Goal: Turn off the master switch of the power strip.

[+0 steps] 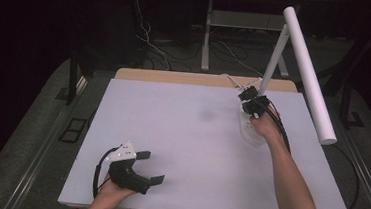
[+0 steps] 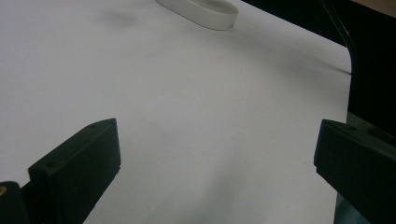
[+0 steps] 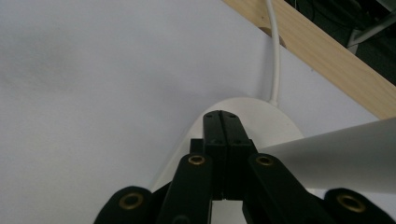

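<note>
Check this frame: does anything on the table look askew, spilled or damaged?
Nothing damaged or spilled. The only mark is a faint grey smudge on the white table cover, left of the desk lamp's base. The lamp stands upright, its long head slanting down toward the table's right side.

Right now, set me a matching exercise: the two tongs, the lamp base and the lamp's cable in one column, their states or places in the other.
Things:
1. left tongs
2. right tongs
3. lamp base
4. cable

States or places:
A. runs from the base over the table's wooden far edge
B. jaws wide apart, nothing between them
C. jaws pressed together, tips over the base
D. white, flat on the table's far right part

Pairs: 1-B, 2-C, 3-D, 4-A
</note>
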Tool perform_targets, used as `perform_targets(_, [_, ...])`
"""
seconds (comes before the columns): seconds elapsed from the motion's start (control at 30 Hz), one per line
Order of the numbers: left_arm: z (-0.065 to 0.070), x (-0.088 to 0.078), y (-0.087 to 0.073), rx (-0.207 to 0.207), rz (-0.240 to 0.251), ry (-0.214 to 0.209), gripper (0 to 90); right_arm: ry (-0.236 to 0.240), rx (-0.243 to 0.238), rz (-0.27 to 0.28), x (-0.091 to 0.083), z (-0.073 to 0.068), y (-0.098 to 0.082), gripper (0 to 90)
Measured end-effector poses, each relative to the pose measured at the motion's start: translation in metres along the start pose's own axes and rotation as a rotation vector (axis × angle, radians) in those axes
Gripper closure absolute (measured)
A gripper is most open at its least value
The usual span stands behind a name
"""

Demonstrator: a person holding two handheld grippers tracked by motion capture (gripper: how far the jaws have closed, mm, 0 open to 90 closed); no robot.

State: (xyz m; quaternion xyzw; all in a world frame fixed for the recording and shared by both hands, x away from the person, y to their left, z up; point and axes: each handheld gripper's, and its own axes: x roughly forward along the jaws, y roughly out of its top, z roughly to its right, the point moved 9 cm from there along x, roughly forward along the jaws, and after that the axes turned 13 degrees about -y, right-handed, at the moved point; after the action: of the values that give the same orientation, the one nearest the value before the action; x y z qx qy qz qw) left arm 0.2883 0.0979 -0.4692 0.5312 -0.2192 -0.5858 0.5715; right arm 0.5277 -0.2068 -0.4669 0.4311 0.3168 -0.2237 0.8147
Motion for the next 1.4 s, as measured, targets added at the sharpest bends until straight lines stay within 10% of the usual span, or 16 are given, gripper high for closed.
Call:
perform_targets(0.23, [0.001,0.001,0.001,0.0,0.004,-0.007,0.0,0.031,0.025,0.033,-0.018,-0.006,0.006,89.3])
perform_targets(0.93, [-0.001,0.002,0.0,-0.002,0.003,-0.006,0.0,0.144,0.11,0.122,-0.066,-0.018,0.002,25.9])
perform_targets(1.2, [-0.001,0.001,0.0,-0.01,0.007,-0.002,0.0,0.254,0.12,0.18,-0.094,-0.028,-0.015,0.1])
perform_targets(1.4, [-0.002,0.0,0.0,-0.015,0.017,0.005,0.0,0.315,0.153,0.229,-0.118,-0.035,-0.026,0.2])
